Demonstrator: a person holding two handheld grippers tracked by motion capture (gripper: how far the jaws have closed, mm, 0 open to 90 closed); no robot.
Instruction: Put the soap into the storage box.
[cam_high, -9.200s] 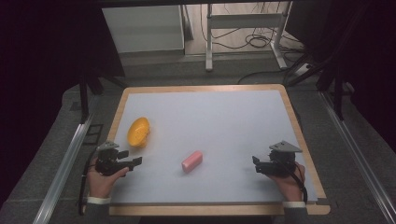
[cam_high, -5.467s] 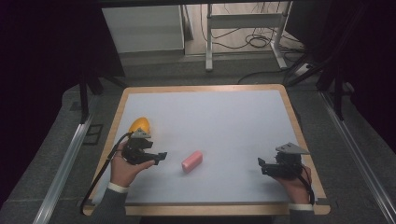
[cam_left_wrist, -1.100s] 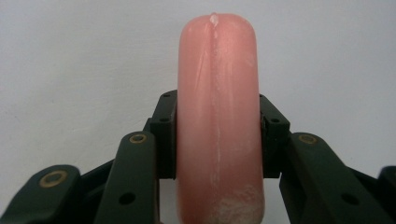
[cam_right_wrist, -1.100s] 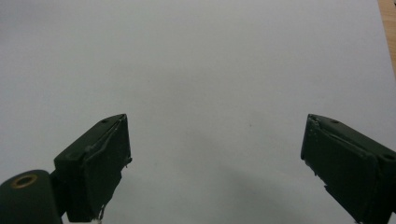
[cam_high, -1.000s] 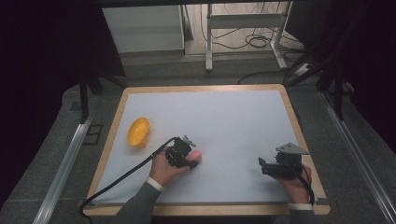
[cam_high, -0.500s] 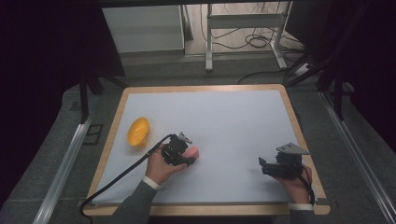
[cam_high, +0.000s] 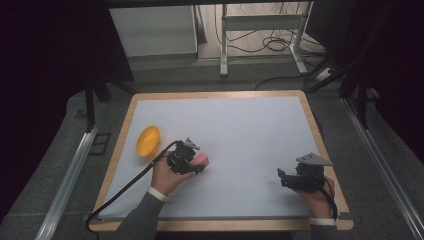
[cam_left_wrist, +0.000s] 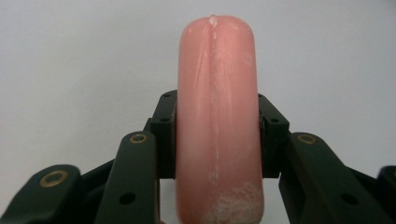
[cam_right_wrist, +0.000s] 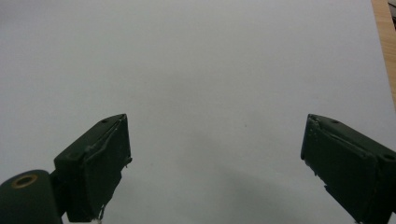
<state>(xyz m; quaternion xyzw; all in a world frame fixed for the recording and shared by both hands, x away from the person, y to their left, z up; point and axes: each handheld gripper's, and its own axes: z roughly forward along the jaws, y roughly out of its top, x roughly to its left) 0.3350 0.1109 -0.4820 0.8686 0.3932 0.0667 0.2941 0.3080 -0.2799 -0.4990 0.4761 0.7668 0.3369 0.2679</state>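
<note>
- Left gripper view: my left gripper (cam_left_wrist: 217, 135) has its jaws clamped on the pink sausage (cam_left_wrist: 217, 116), which stands lengthwise between them, its rounded tip well past the jaw ends.
- I judge the skin smooth and the body soft, so squeezing harder could dent it, while a loose hold could let it slide out forward or droop at the tip.
- High view: that gripper (cam_high: 186, 161) holds the sausage (cam_high: 201, 159) low over the white mat (cam_high: 260, 130), with the orange bowl (cam_high: 148, 140) near, off to the side of the jaws; a hasty swing could knock the bowl.
- Right gripper view: my right gripper (cam_right_wrist: 215, 163) has its jaws wide apart with bare mat between them, so it offers no support if the sausage slips.
</note>
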